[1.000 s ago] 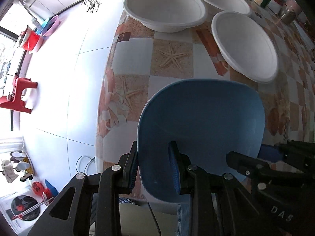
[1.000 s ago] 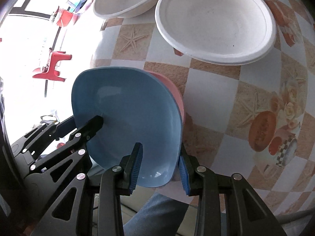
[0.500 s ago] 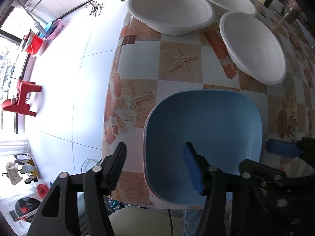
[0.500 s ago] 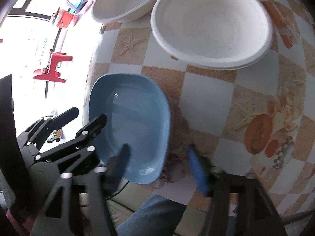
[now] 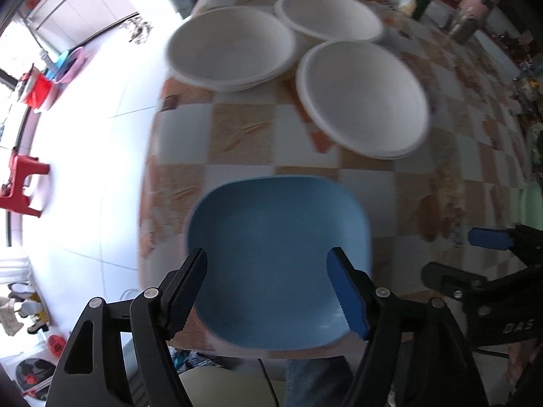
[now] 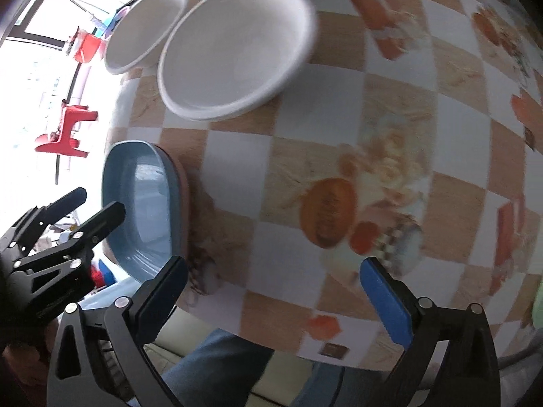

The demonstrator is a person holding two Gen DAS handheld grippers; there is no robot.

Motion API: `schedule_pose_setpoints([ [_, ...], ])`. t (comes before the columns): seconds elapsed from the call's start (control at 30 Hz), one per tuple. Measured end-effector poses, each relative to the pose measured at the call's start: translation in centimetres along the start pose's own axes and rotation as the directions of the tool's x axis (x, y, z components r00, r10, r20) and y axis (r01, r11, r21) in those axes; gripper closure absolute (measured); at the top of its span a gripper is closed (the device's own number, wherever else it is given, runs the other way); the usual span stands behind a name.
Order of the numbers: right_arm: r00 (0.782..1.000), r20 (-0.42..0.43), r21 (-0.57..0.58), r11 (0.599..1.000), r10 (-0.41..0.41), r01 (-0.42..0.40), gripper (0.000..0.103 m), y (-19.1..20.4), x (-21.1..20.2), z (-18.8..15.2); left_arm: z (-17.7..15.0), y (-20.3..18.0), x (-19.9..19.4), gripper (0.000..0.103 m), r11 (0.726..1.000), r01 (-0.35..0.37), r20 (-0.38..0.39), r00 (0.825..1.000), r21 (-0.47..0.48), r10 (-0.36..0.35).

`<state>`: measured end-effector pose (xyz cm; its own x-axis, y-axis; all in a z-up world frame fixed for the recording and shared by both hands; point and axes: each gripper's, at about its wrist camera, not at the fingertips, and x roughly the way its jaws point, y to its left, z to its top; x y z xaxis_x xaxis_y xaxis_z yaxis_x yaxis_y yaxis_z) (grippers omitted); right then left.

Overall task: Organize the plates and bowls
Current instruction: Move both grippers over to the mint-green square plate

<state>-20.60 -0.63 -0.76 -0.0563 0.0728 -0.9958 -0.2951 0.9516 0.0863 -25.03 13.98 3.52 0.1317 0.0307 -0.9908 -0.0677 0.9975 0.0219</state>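
Observation:
A blue square plate (image 5: pixel 278 254) lies near the table's front edge, stacked on a pink plate whose rim (image 6: pixel 185 200) shows under it in the right wrist view, where the blue plate (image 6: pixel 142 203) is at the left. My left gripper (image 5: pixel 268 288) is open, its fingers astride the blue plate's near side without gripping it. My right gripper (image 6: pixel 271 288) is open and empty over the tablecloth, right of the plates. Three white bowls stand further back: one at the left (image 5: pixel 230 52), one behind (image 5: pixel 327 18), one at the right (image 5: pixel 361 96).
The checkered tablecloth (image 6: pixel 339 129) covers the table. Bottles and jars (image 5: pixel 471 10) stand at the far right edge. A green object (image 5: pixel 532 203) lies at the right. The white floor with a red stool (image 5: pixel 20 186) lies to the left beyond the table edge.
Both grippers let go of the blue and pink plates, which now rest on the table. Both opened wide and drew back; the right one swung to the right.

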Motion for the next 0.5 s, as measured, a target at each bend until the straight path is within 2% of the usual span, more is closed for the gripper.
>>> schedule_pose_setpoints([
  [0.27, 0.998, 0.000, 0.036, 0.997, -0.064, 0.064, 0.001, -2.5, -2.3, -2.1, 0.9, -4.9, -2.3, 0.025, 0.994, 0.104, 0.039, 0.994, 0.034, -0.105],
  [0.5, 0.996, 0.051, 0.114, 0.991, -0.073, 0.067, 0.001, -5.5, -4.7, -3.2, 0.9, -8.2, -2.6, 0.025, 0.985, 0.097, 0.024, 0.995, 0.142, -0.101],
])
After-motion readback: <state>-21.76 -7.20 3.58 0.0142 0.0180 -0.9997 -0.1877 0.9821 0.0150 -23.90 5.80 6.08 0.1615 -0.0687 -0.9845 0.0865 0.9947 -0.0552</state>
